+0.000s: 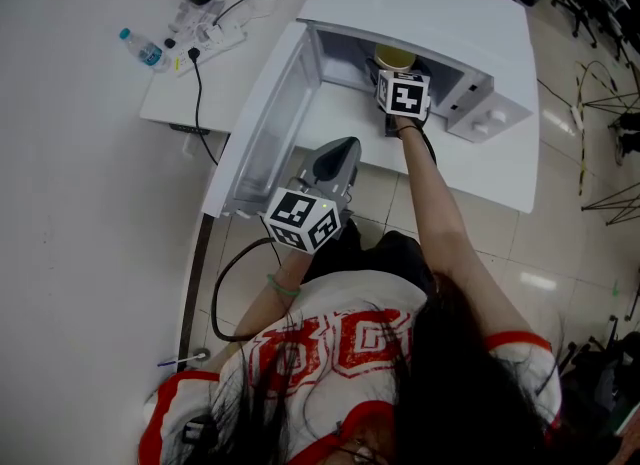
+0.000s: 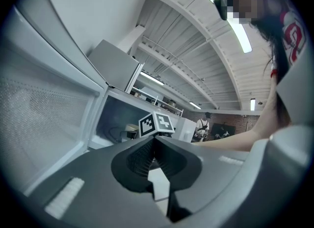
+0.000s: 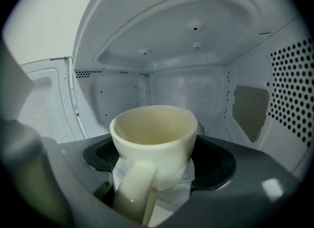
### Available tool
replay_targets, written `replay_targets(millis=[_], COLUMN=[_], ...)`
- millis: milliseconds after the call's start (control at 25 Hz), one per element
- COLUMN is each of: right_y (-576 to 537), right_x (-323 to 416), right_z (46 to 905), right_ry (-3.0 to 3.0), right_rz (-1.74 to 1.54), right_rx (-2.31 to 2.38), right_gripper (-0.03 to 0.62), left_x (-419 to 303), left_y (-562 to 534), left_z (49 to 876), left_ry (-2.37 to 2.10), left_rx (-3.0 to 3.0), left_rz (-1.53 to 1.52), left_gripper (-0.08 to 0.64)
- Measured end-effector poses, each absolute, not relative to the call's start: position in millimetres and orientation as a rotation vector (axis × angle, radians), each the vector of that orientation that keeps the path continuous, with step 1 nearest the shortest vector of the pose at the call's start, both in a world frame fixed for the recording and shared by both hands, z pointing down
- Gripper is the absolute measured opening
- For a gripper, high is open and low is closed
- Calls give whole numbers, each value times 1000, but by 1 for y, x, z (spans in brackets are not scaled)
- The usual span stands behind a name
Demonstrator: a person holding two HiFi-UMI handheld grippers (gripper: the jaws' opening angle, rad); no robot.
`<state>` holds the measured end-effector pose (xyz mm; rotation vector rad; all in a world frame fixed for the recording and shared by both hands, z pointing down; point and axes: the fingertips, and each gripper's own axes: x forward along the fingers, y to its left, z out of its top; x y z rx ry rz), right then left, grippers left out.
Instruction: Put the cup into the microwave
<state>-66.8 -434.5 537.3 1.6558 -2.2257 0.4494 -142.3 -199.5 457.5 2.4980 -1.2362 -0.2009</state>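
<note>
Right gripper view: cup (image 3: 154,129) clamped btwn right gripper (image 3: 157,156) jaws, inside microwave (image 3: 196,40); left gripper (image 2: 153,141) jaws closed, empty.

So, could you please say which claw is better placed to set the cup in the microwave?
Right. The right claw grips the cream cup inside the open microwave; the left claw is shut, empty, outside by the door.
</note>
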Motion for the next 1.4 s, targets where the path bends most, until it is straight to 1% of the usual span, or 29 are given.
replay_targets(millis=[640,880,1200,1280,1320,1360,1400], right_y=[-444,-424,-371,-356,-350,-343,-336], right_x=[-73,-72,-65,-63,-60,-58,-55], right_z=[533,530,524,521,518,513,508], right_ry=[-2263,-2280,-2317,-2316,-2313,-2310,-2308], right_rz=[401,397,424,430,425,413,398], right_rx=[1636,1628,1657,1667,1681,1700,1722], right_gripper=[443,445,440,402,366,308,236], left_x=[-146,-145,-141,-141,-142,-142,-143], left_y=[-206,-207,-201,-198,-197,-195,-193], left_z=[460,454,439,433,430,427,423], left_ry=[-1250,-1256,-1249,-1249,-1249,-1248,-1246], left_rx=[2480,2477,2486,2486,2487,2489,2489], left_rz=[-200,-210,-208,-205,-203,-201,-198], left_gripper=[0,0,0,0,0,0,0])
